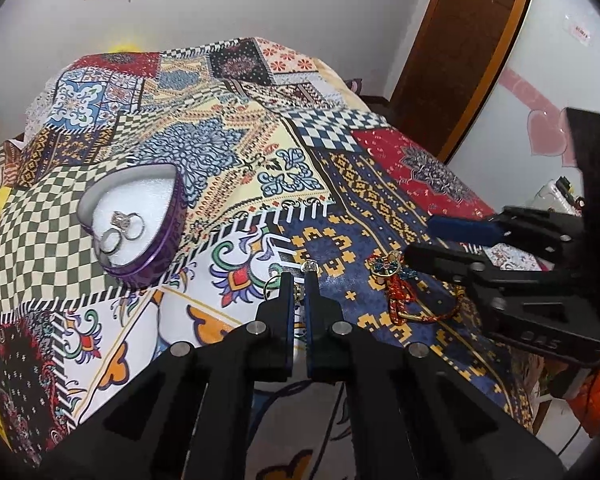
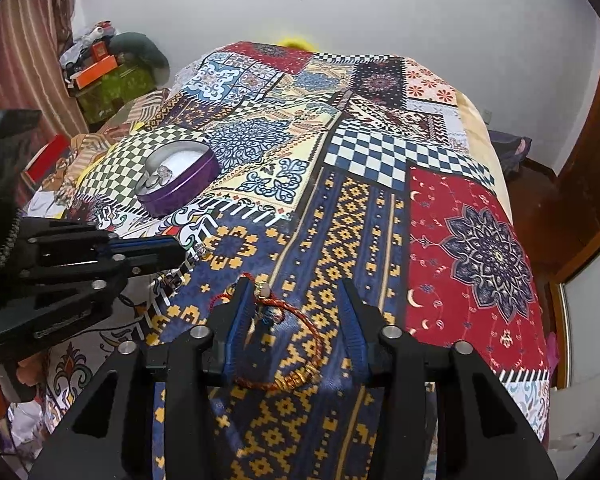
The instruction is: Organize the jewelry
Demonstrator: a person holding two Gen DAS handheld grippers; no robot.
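On patchwork bedspread (image 2: 380, 152), white-walled room: left claw (image 1: 299, 276) pinching ring (image 1: 310, 267); right claw (image 2: 296, 286) wide open.

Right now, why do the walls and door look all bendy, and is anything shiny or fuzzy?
Left wrist view: the fisheye lens curves the door frame and darkens the corners; the rings in the purple box look sharp. Right wrist view: same bending; the red bracelet looks slightly soft up close.

Patchwork bed (image 2: 380, 152) carries tin (image 2: 180, 184), bracelet (image 2: 300, 344).
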